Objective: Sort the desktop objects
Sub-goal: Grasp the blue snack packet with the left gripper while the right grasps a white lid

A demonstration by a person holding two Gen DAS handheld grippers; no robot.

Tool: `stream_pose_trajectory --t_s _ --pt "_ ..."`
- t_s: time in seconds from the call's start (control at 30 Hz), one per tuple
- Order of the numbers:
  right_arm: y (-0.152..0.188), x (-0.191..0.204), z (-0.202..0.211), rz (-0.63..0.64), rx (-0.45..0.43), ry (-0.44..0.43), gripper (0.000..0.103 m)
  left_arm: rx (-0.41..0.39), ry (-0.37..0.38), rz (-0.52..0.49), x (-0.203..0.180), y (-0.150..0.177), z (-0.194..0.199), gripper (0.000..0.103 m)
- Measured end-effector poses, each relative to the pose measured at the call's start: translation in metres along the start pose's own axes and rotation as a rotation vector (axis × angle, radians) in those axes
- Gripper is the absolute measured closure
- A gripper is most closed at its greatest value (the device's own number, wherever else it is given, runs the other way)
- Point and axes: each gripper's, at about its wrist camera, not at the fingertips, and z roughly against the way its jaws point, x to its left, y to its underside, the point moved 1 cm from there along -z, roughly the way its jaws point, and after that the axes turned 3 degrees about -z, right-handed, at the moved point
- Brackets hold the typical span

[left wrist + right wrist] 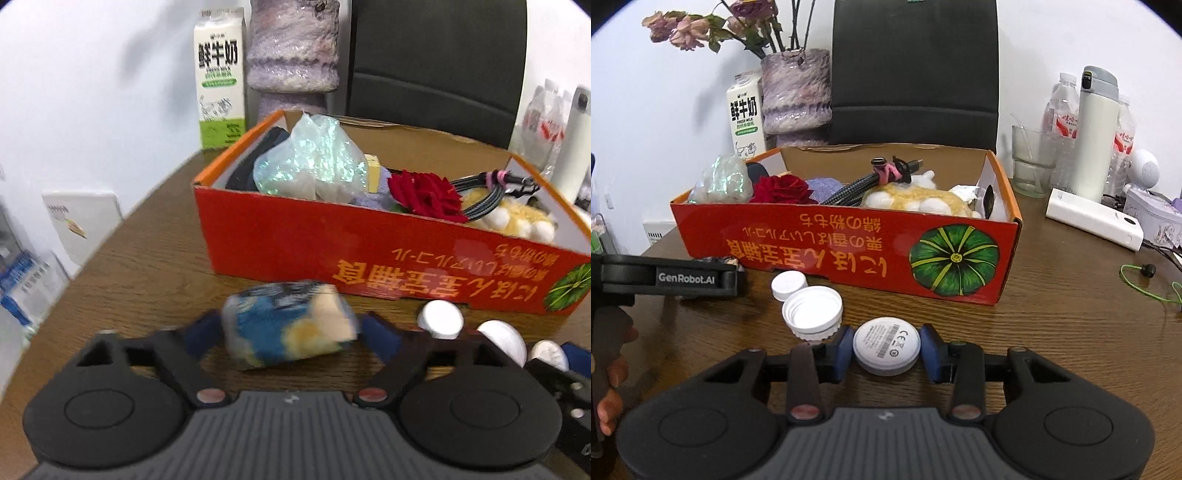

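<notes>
A soft packet (291,326) printed in blue and yellow lies on the wooden table (147,266) between the fingers of my left gripper (291,334). Its pads stand close beside the packet, a sliver of table showing at the right one; the packet looks blurred. My right gripper (884,347) is shut on a white round disc (886,345) with a printed label, low over the table. Two white bottle caps (812,314) lie just left of it. Behind stands the red cardboard box (812,240), holding a red rose (783,188), a cable (857,188), a plush toy (912,197) and a shiny bag (314,158).
A milk carton (220,81) and a purple vase (796,96) stand behind the box, with a dark chair back (912,74). At the right are a glass (1030,166), water bottles, a white flask (1095,133), a power bank (1093,219) and a green cord (1145,284). A hand (609,373) holds the left gripper's handle.
</notes>
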Motion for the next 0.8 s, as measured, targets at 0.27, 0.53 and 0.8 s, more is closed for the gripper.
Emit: stream_pose_trajectory --t_s 0.27,0.53,0.8 --pt "0.000 0.000 0.000 -0.008 -0.002 -0.004 0.065 -0.014 0.072 0.024 0.008 0.003 0.011 0.065" --pt "-0.001 -0.003 0.008 -0.014 -0.048 -0.013 0.065 -0.039 0.124 0.048 0.010 0.009 0.033 0.077" --pt "-0.013 -0.008 0.032 -0.043 -0.139 -0.060 0.065 -0.112 0.179 0.058 0.003 0.005 0.068 0.076"
